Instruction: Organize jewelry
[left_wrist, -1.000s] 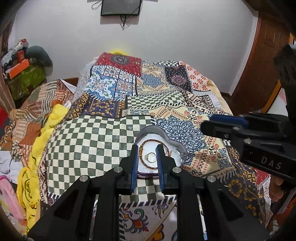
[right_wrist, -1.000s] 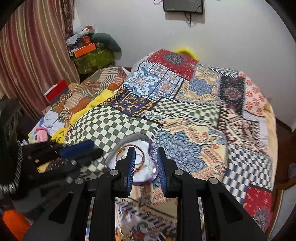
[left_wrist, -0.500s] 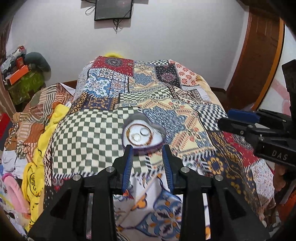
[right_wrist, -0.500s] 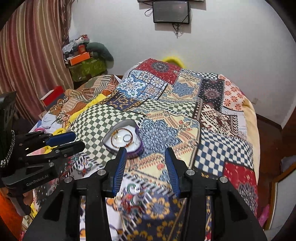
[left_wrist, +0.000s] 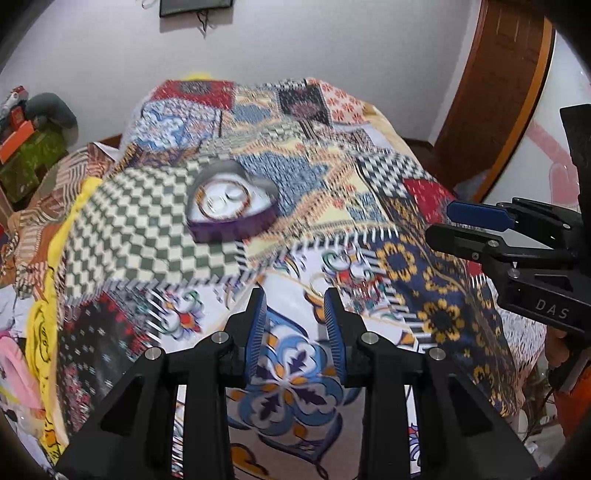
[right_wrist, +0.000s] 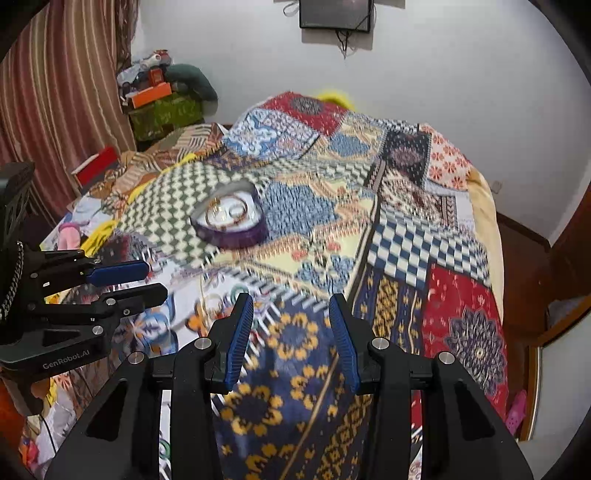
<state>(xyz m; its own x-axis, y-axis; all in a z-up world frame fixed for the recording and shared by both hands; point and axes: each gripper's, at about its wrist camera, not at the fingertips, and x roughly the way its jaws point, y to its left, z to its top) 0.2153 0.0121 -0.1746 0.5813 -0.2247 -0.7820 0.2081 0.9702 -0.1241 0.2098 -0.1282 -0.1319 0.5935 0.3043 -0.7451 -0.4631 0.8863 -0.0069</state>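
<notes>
Both the left gripper (left_wrist: 295, 295) and right gripper (right_wrist: 291, 301) stand released, empty, well short of the heart-shaped jewelry box (left_wrist: 232, 206); its blurred contents show only a bangle (right_wrist: 226, 214).

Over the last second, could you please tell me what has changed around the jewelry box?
Both grippers drew back from the heart-shaped jewelry box; the left gripper and right gripper widened their fingers, now empty over the patchwork bedspread. The box, with its bangle, stayed put on the green-checked patch.
</notes>
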